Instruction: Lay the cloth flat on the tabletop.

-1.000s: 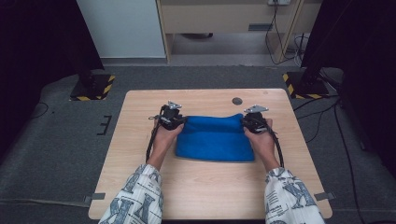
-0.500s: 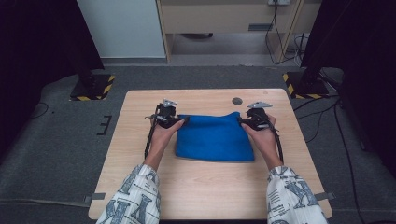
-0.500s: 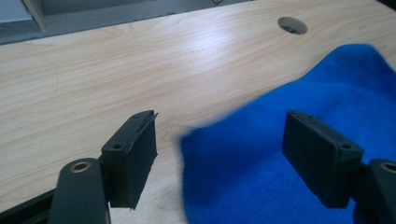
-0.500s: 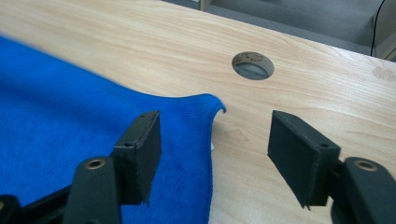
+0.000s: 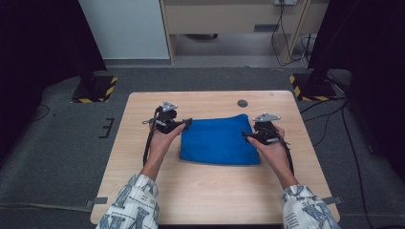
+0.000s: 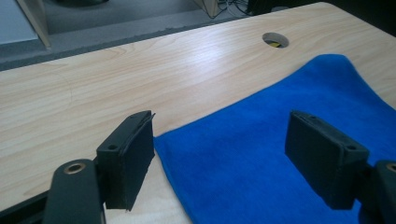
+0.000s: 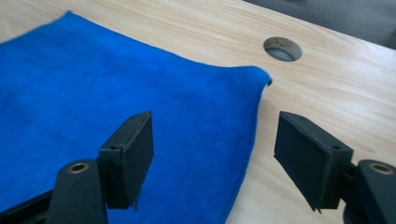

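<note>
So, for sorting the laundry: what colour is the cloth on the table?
Plain blue cloth, clearest in the right gripper view.

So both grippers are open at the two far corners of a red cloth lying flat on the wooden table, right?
Not quite: the cloth is blue, not red, as the high view shows. The rest holds: the left gripper and the right gripper have just opened, nothing between their pads, at its far corners on the table.

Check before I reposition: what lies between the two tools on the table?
The blue cloth lies flat between the left tool and right tool, seen in the high view.
</note>
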`<state>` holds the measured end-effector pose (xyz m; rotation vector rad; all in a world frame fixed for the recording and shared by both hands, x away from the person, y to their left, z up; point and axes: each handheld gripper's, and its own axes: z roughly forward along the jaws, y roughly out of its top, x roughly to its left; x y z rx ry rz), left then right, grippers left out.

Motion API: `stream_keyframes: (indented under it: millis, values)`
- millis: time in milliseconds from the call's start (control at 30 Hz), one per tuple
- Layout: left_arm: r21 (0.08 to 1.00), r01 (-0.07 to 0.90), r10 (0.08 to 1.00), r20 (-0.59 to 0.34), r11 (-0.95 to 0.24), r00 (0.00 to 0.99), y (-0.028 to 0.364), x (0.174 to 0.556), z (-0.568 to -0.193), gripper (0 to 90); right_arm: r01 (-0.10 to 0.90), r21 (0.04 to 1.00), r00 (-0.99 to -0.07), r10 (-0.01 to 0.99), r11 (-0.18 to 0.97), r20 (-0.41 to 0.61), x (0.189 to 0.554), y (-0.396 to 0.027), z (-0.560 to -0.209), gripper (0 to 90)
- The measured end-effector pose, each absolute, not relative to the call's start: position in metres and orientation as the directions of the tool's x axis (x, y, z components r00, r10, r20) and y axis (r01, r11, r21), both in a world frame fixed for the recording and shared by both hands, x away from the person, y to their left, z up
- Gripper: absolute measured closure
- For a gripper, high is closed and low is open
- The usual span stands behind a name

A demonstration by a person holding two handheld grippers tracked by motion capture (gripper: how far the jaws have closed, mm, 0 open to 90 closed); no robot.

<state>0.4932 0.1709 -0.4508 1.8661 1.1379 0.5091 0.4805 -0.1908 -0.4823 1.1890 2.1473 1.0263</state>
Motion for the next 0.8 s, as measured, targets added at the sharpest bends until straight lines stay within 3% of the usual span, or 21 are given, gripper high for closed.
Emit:
stream_keyframes:
  millis: [333, 667, 800]
  values:
    - [0.852, 0.467, 0.82, -0.085, -0.234, 0.567, 0.191, 0.434, -0.471, 18.8, 0.471, 0.828, -0.557, 0.83, 0.303, 0.013, 0.431, -0.212, -0.489, 44.1]
    - [0.835, 0.469, 0.806, -0.054, -0.287, 0.589, 0.205, 0.384, -0.495, 14.2, 0.457, 0.842, -0.592, 0.804, 0.288, 0.047, 0.377, -0.238, -0.494, 38.1]
    - [0.794, 0.489, 0.786, -0.022, -0.362, 0.617, 0.204, 0.372, -0.513, 16.7, 0.451, 0.83, -0.621, 0.783, 0.327, 0.029, 0.364, -0.242, -0.499, 45.5]
